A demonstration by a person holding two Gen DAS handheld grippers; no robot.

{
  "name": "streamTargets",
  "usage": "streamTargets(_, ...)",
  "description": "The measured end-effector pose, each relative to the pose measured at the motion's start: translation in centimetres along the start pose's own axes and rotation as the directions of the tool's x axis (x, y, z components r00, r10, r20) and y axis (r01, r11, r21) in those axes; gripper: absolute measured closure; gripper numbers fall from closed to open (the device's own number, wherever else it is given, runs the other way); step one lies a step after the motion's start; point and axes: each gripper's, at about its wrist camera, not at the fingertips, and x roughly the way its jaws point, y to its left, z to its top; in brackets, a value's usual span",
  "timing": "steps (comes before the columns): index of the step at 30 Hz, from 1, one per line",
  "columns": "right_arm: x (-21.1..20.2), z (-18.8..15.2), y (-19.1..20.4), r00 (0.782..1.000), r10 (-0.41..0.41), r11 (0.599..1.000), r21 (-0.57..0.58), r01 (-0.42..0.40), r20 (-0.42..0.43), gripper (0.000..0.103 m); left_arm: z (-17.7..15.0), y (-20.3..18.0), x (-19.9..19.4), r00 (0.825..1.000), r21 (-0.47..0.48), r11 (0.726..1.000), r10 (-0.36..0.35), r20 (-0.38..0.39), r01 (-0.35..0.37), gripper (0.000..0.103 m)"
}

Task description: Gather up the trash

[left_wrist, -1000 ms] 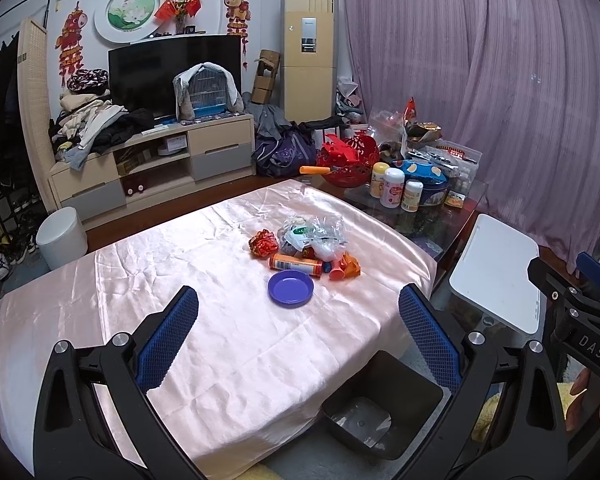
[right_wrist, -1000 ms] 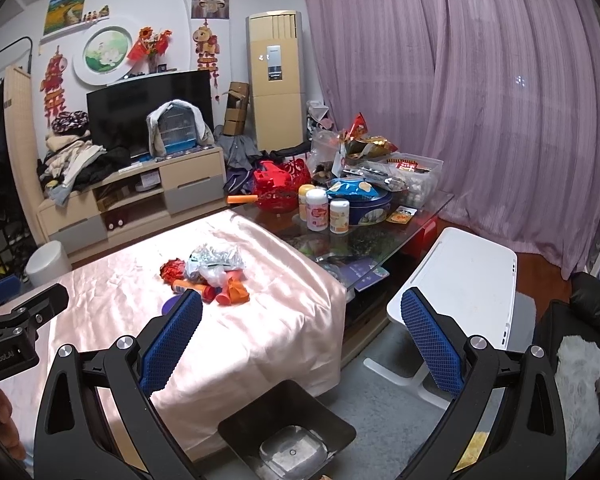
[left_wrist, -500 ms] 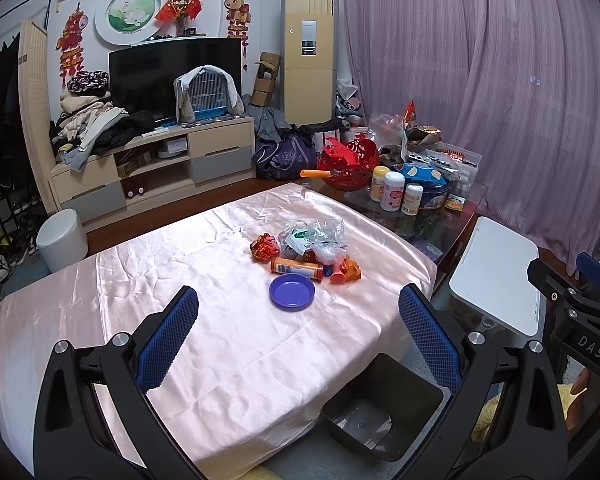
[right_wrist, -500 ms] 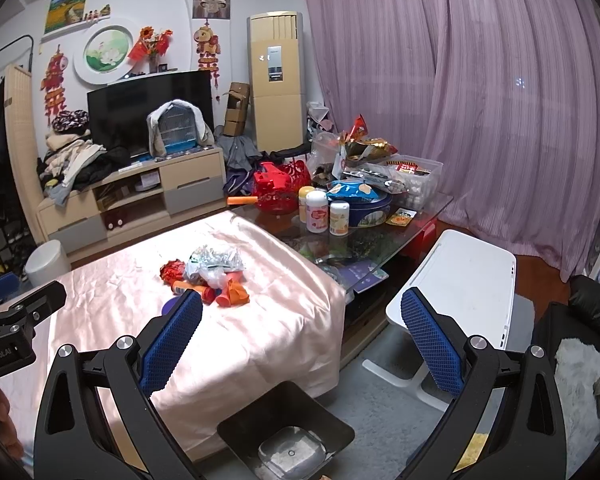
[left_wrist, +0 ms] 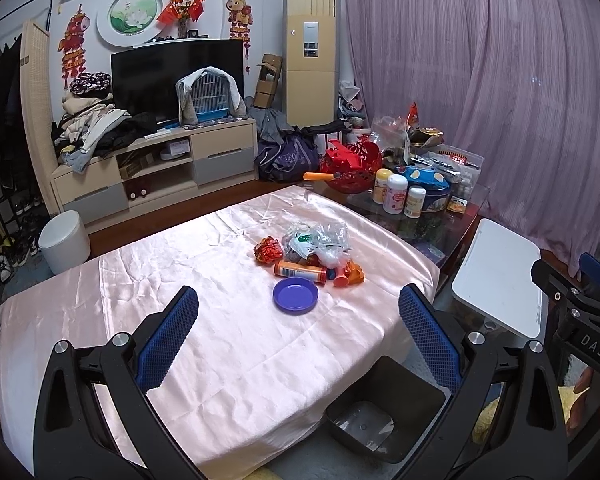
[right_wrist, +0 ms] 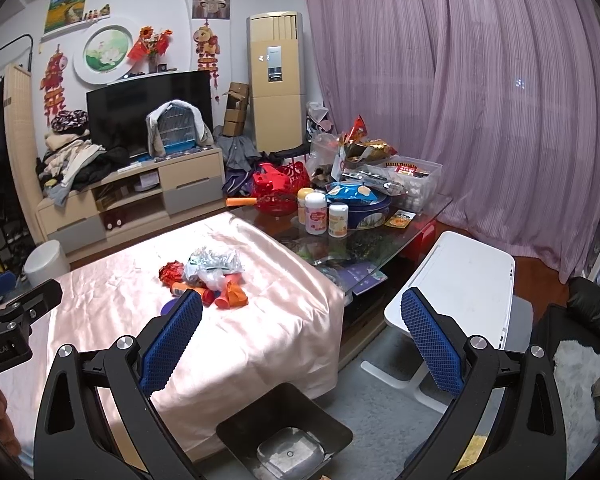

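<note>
A heap of trash lies on the pink tablecloth (left_wrist: 220, 344): a crumpled clear plastic bag (left_wrist: 320, 238), a red foil wrapper (left_wrist: 268, 249), an orange tube (left_wrist: 300, 271) and an orange scrap (left_wrist: 350, 276), with a purple dish (left_wrist: 295, 297) just in front. The same trash heap (right_wrist: 210, 268) shows in the right wrist view. A black bin (left_wrist: 384, 412) stands on the floor at the table's near corner, and this bin (right_wrist: 284, 436) sits low between the right fingers. My left gripper (left_wrist: 298, 340) hangs open, well short of the heap. My right gripper (right_wrist: 300, 344) is open too, empty, right of the table.
A glass coffee table (right_wrist: 380, 232) crowded with bottles, a blue tin and snack bags adjoins the far right. A white stool (right_wrist: 456, 280) stands right of it. TV cabinet (left_wrist: 160, 172) and a white bucket (left_wrist: 64, 240) sit at the back left; purple curtains behind.
Both views have shifted only slightly; the heap sits a touch lower in the left wrist view. Both grippers stay open and nothing was grasped.
</note>
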Motion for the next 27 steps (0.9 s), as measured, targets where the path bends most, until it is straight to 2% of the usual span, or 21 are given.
streamTargets(12, 0.7, 0.5, -0.3, 1.0, -0.006, 1.0, -0.005, 0.006, -0.011, 0.003, 0.3, 0.7, 0.3, 1.0, -0.009, 1.0, 0.002, -0.004, -0.002, 0.008)
streamTargets(18, 1.1, 1.5, -0.2, 1.0, 0.013, 1.0, 0.019, -0.014, 0.017, 0.003, 0.8, 1.7, 1.1, 0.999, -0.018, 0.999, 0.032, -0.006, -0.032, 0.008)
streamTargets(22, 2.1, 2.3, 0.3, 0.999, 0.023, 1.0, -0.006, -0.023, 0.037, 0.003, 1.3, 2.6, 2.2, 0.997, -0.031, 0.997, 0.072, -0.008, -0.072, 0.008)
streamTargets(27, 4.7, 2.1, 1.3, 1.0, 0.017, 0.999, -0.032, -0.017, 0.011, 0.003, 1.2, 3.5, 4.9, 0.997, -0.04, 0.996, 0.074, -0.037, -0.075, 0.008)
